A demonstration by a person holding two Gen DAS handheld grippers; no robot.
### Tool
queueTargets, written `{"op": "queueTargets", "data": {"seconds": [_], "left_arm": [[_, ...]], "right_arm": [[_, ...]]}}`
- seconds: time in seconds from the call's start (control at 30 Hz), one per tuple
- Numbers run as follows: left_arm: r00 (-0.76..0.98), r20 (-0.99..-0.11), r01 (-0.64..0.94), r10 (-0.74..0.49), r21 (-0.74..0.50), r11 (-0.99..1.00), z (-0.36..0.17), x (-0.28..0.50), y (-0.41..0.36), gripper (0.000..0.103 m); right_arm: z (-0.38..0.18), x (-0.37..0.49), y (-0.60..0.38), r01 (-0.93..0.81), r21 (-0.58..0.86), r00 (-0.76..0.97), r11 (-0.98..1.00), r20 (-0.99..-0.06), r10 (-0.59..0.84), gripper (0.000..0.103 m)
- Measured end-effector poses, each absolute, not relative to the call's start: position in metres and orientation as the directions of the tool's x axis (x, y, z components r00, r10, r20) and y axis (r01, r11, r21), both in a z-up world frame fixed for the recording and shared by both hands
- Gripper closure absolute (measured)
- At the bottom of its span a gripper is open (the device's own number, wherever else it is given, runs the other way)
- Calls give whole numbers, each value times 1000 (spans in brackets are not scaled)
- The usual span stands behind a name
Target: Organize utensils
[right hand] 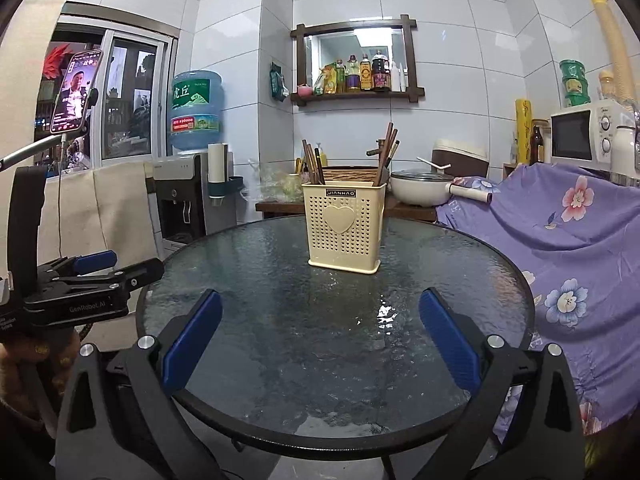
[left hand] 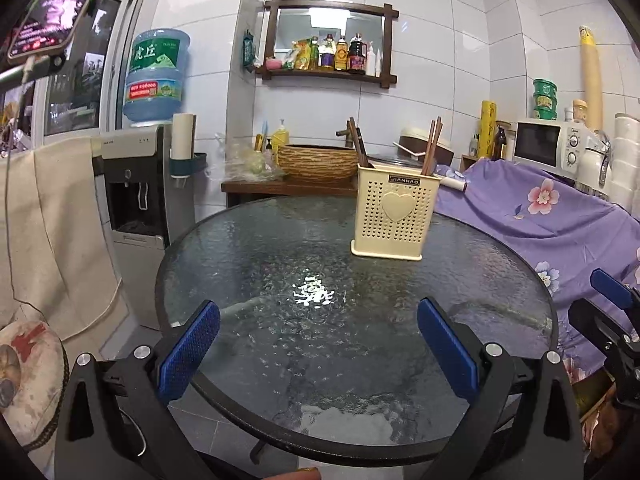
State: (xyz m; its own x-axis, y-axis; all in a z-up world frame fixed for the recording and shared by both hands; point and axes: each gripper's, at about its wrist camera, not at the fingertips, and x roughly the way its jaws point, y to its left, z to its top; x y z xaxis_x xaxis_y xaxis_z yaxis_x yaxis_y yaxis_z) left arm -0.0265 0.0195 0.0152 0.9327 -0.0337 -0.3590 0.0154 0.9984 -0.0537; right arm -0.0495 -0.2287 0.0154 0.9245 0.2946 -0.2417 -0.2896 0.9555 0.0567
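A cream perforated utensil holder (left hand: 392, 214) (right hand: 345, 226) with a heart on its front stands upright on the far part of the round glass table (left hand: 248, 264) (right hand: 248, 280). Brown chopsticks (left hand: 431, 148) (right hand: 386, 152) lean in its right compartment, and more chopsticks (left hand: 357, 142) (right hand: 313, 164) in its left. My left gripper (left hand: 318, 316) hovers open above the near table edge, nothing between its blue pads. My right gripper (right hand: 320, 304) is open too, empty, at the near edge. Each gripper shows at the side of the other's view.
A purple floral cloth (left hand: 552, 216) (right hand: 568, 240) covers furniture right of the table. A water dispenser (left hand: 140, 184) (right hand: 180, 196) stands at the left. Behind the table a low shelf holds a woven basket (left hand: 318, 162) and a pot (right hand: 420, 188). A microwave (right hand: 584, 136) sits at right.
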Motion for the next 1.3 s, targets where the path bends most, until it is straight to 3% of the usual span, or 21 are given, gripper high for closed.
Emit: {"op": "queueTargets", "data": {"seconds": [1.3], "left_arm": [[926, -373, 33, -54, -61, 998, 21, -30, 14, 6]], "right_arm": [[21, -51, -230, -276, 62, 927, 959, -247, 283, 6]]}}
